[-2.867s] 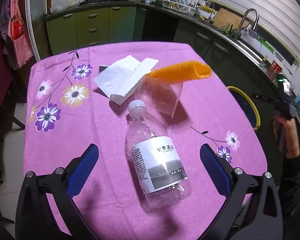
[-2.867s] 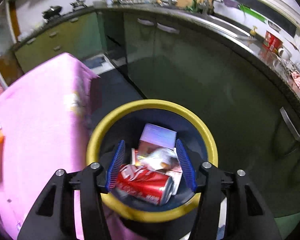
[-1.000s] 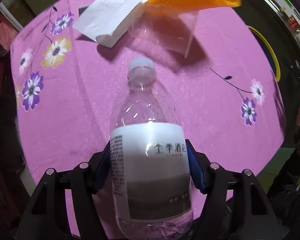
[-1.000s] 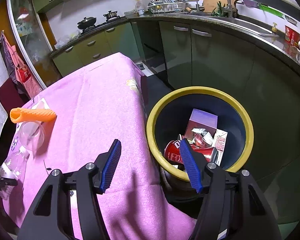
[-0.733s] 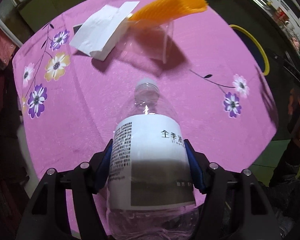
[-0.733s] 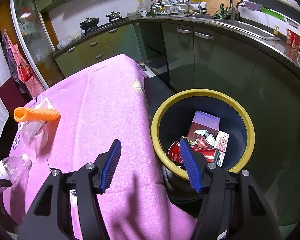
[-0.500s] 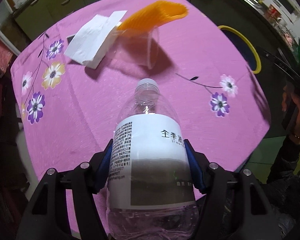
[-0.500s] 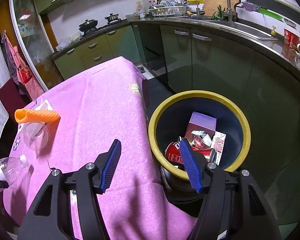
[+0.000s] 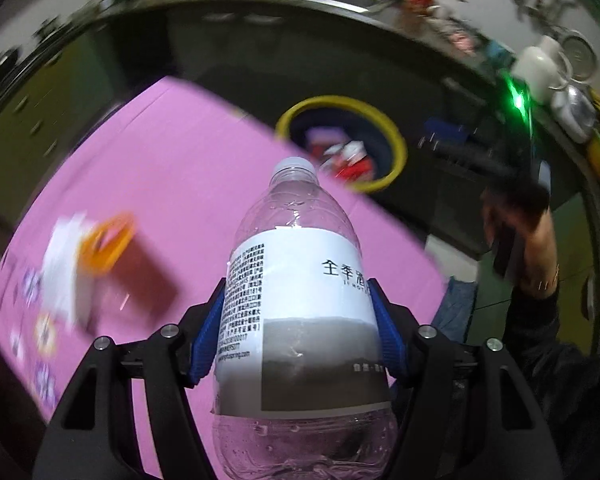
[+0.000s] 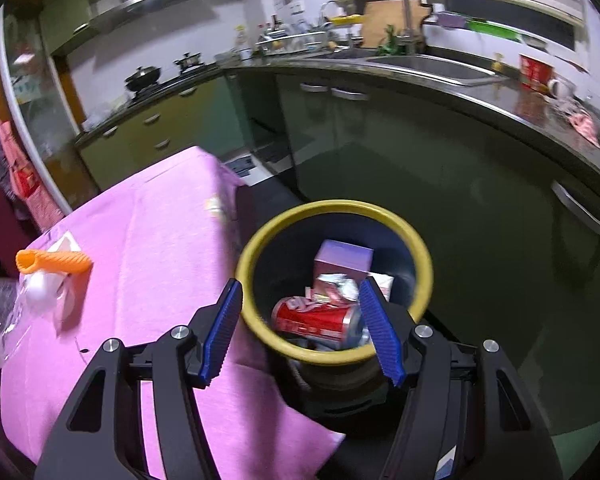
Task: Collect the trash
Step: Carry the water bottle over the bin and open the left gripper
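Note:
My left gripper is shut on a clear plastic bottle with a white and grey label. It holds the bottle in the air over the pink tablecloth, cap towards the yellow-rimmed trash bin. My right gripper is open and empty, above the near rim of the bin. The bin holds a red can, a purple box and crumpled wrappers. The bottle shows blurred at the left edge of the right wrist view.
An orange mesh roll lies on a clear cup on the table, with white napkins beside it. The bin stands on the floor off the table's edge. Green kitchen cabinets and a sink counter run behind it.
My left gripper closed on the bottle, lifted it off the table and swung it right towards the bin. My right gripper drew back from the bin and stayed open.

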{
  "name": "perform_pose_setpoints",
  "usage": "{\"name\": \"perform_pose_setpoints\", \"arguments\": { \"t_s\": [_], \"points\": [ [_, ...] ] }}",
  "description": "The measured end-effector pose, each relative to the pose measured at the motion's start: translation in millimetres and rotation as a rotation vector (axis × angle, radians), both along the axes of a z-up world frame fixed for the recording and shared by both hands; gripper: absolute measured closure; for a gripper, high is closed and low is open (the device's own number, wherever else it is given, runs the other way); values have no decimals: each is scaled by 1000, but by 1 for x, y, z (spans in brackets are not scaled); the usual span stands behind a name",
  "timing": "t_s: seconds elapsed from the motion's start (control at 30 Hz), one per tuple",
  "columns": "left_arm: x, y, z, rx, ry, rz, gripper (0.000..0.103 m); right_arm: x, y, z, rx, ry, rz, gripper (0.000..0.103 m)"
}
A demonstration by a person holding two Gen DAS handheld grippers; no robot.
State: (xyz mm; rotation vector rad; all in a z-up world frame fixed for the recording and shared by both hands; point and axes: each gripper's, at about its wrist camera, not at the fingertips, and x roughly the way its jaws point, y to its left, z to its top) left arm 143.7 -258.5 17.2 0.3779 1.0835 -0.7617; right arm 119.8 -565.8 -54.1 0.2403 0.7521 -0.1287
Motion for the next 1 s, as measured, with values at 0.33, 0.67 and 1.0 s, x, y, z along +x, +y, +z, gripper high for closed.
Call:
{"name": "perform_pose_setpoints", "arguments": {
  "t_s": [0.33,0.67,1.0],
  "points": [
    [88,-161,-55,-18,88,-80,39,-24,-53,-9,43,3,-95,42],
    [135,-228,-102,-22,46,-27,19,-41,-87,-24,67,39,-171,42],
    [71,-123,-44,-189,-4,31,15,-35,-75,-23,64,44,-141,42]
  ]
}}
